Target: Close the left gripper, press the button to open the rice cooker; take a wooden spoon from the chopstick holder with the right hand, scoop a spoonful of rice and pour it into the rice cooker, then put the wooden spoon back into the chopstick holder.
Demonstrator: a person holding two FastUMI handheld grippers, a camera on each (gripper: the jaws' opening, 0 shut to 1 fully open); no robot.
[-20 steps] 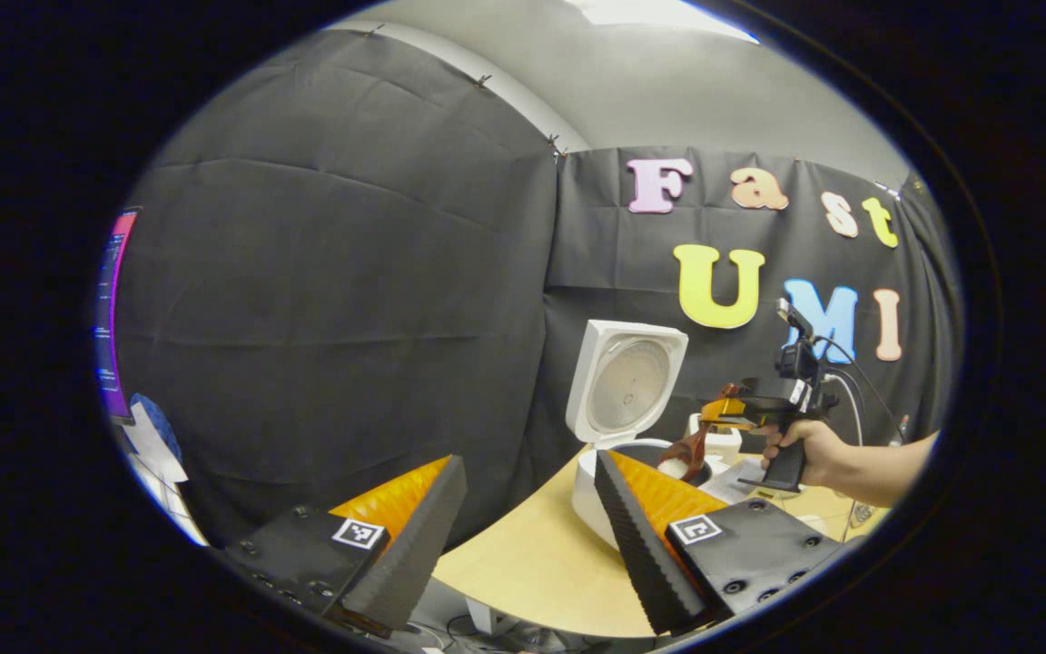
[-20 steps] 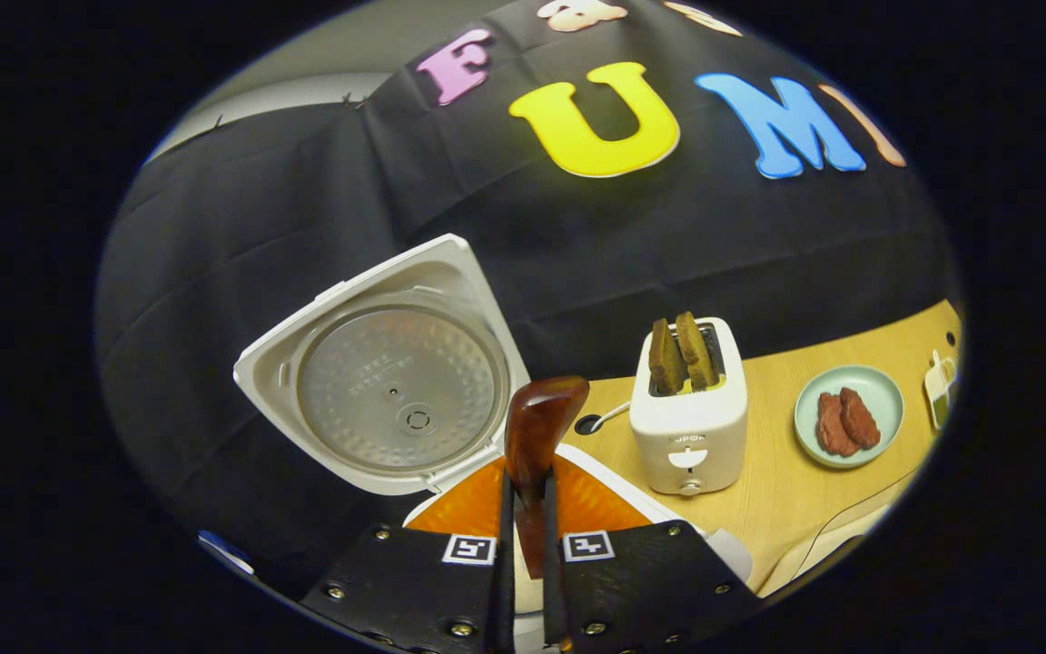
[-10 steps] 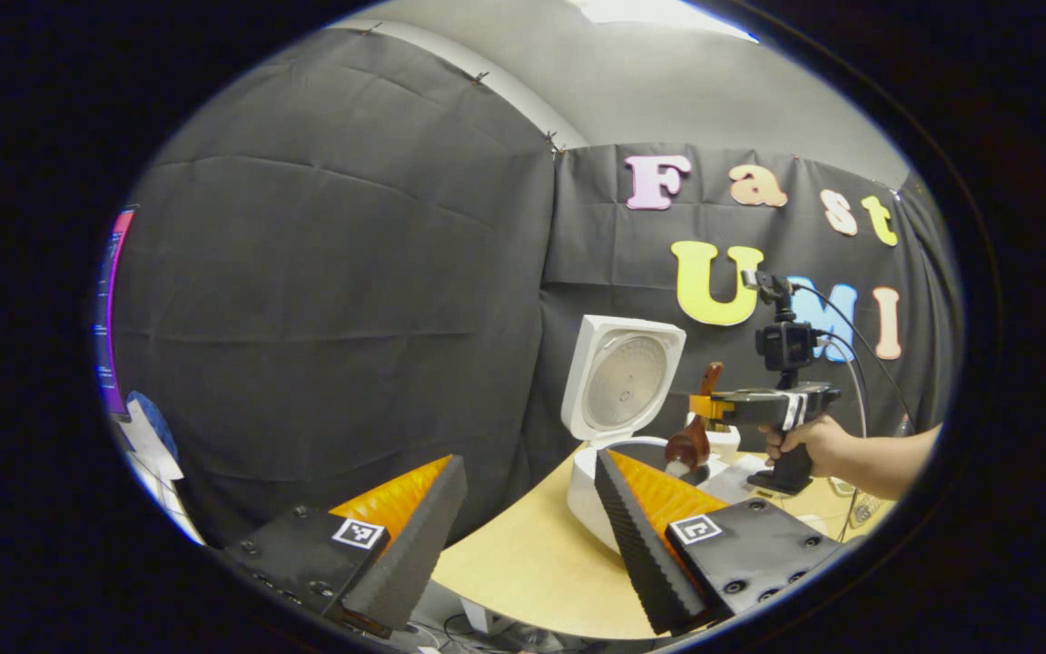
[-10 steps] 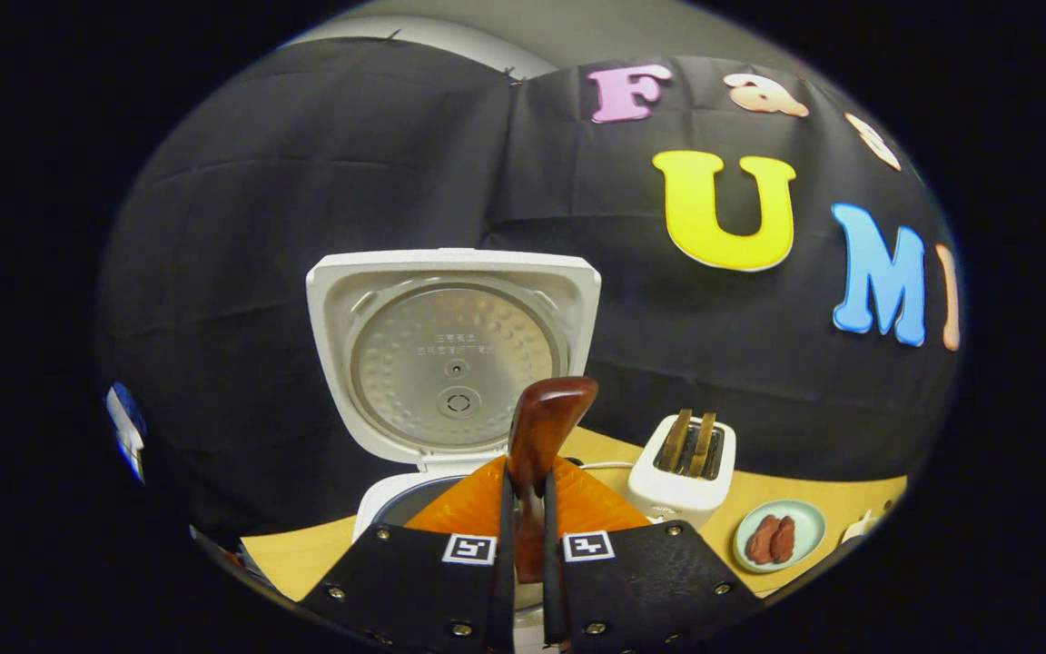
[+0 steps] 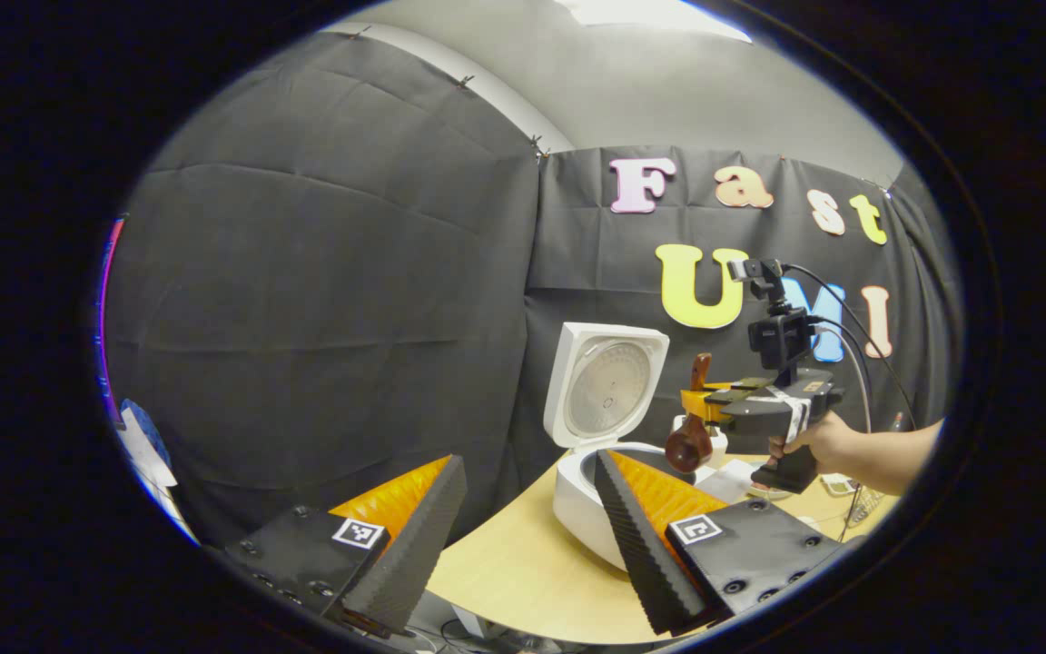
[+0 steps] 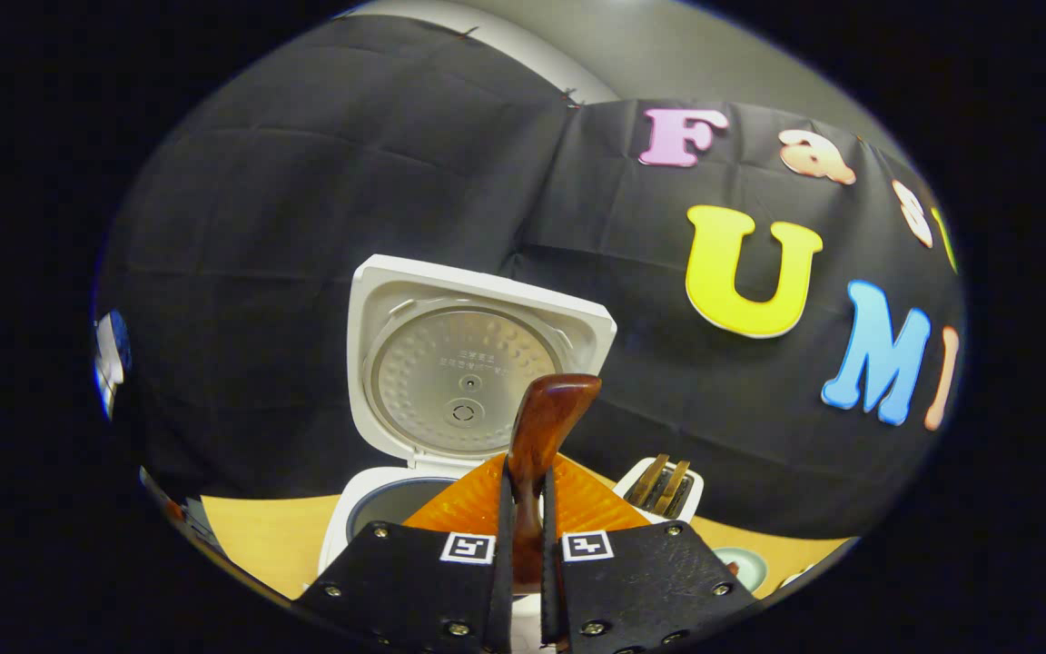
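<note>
Above the rice cooker [image 5: 582,490], wooden spoon [image 6: 541,436] between right gripper [image 6: 524,472] jaws.

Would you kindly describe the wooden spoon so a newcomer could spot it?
Find the white rice cooker with its lid up. Just right of it, the right hand-held gripper clamps the wooden spoon: glossy dark brown, bowl hanging downward, unlike the white appliances around it.

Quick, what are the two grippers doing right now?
Left gripper: open, holding nothing.
Right gripper: shut on the spoon.
</note>
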